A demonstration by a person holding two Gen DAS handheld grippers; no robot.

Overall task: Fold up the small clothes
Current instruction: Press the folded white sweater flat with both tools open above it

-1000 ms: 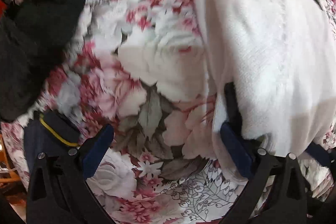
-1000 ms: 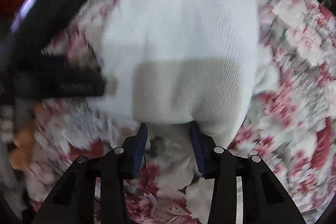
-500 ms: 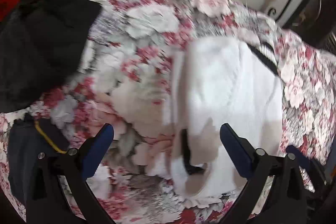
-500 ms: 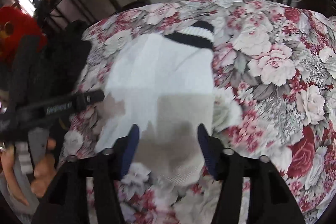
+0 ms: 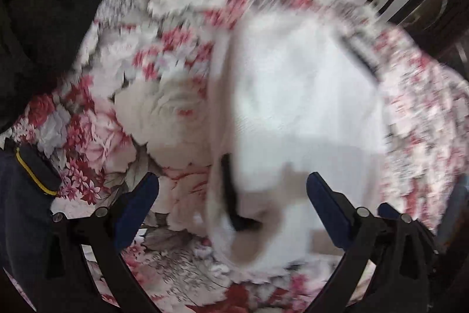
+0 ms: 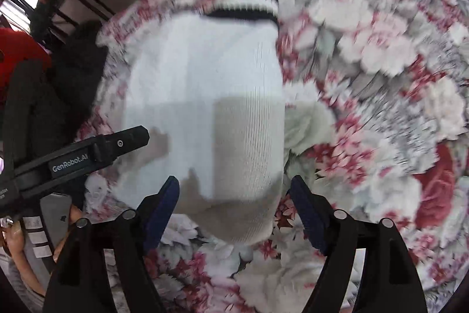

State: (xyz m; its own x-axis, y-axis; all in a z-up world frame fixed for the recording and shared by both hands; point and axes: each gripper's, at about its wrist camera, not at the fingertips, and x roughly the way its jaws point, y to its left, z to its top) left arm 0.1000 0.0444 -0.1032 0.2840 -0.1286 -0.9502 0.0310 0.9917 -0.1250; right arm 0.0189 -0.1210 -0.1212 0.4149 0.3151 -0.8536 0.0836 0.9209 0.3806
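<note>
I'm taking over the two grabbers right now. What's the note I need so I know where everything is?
Left gripper: jaws wide open, holding nothing, above the near end of the white garment.
Right gripper: jaws opening, pads clear of the cloth, nothing held.
The white garment lies folded flat on the floral cloth, its black-striped cuff at the far end.
Dark clothes are piled at the left edge, and a navy piece with yellow trim sits nearer, by the left gripper.
Done: the white garment looks folded and let go.
Left: probably the dark pieces, which do not look folded yet.
</note>
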